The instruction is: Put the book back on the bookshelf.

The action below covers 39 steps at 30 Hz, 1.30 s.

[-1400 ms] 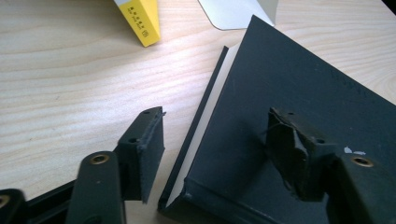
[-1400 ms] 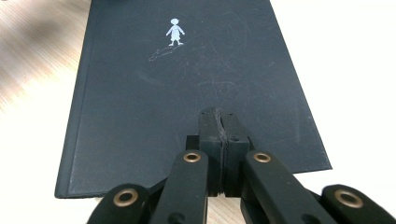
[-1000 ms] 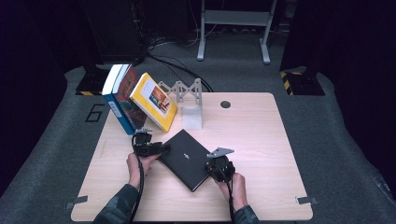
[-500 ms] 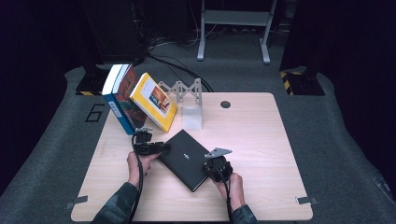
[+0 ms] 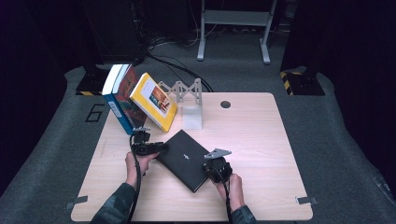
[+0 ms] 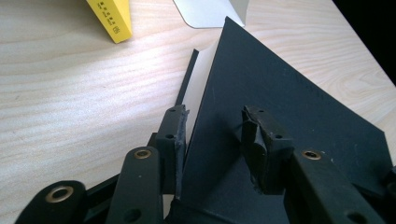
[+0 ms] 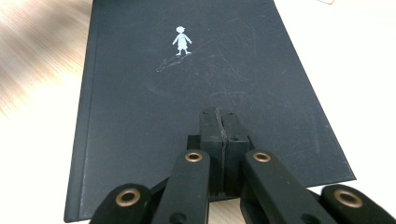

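Observation:
A black hardcover book [image 5: 187,156] with a small white figure on its cover [image 7: 182,39] lies at an angle on the wooden table [image 5: 261,140]. My left gripper [image 5: 156,147] is at the book's left corner. In the left gripper view the raised cover [image 6: 261,88] stands between its jaws [image 6: 215,126], with white pages [image 6: 196,79] showing beneath. The jaws have just been closing, but a wide gap remains and the pads do not clamp the cover. My right gripper [image 5: 212,170] is shut, its joined tips [image 7: 220,121] over the book's near edge.
A yellow book [image 5: 154,100] and blue books [image 5: 119,95] lean together at the table's back left. A grey zigzag rack [image 5: 180,88] and a white bookend [image 5: 191,114] stand just behind the black book. A cable hole [image 5: 225,104] lies farther back. The table's right half is bare wood.

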Each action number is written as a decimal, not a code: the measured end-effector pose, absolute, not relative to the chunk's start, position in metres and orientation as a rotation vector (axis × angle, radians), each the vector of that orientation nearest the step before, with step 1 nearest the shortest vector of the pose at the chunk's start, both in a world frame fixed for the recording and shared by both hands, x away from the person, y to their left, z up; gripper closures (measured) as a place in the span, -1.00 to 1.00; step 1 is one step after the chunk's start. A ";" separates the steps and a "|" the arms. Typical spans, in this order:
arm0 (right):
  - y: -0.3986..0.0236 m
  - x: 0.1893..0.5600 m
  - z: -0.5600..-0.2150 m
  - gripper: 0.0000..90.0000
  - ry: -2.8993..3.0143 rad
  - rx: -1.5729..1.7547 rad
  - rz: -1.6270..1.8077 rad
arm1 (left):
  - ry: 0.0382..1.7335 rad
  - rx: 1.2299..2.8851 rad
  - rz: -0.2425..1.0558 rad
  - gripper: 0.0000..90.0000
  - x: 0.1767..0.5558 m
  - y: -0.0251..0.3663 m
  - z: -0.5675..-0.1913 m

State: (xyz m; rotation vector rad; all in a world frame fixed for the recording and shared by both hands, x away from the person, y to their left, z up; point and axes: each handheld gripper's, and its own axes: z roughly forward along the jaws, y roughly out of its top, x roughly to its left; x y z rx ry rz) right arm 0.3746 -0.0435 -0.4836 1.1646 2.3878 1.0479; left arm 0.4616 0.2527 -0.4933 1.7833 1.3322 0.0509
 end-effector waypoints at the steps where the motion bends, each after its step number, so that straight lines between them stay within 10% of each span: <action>1: -0.044 0.374 -0.484 1.00 2.388 1.168 1.052 | 1.330 1.787 0.054 0.36 0.461 0.252 -0.493; 39: -0.051 0.365 -0.487 1.00 2.341 1.167 1.106 | 1.305 1.795 0.061 0.74 0.459 0.253 -0.468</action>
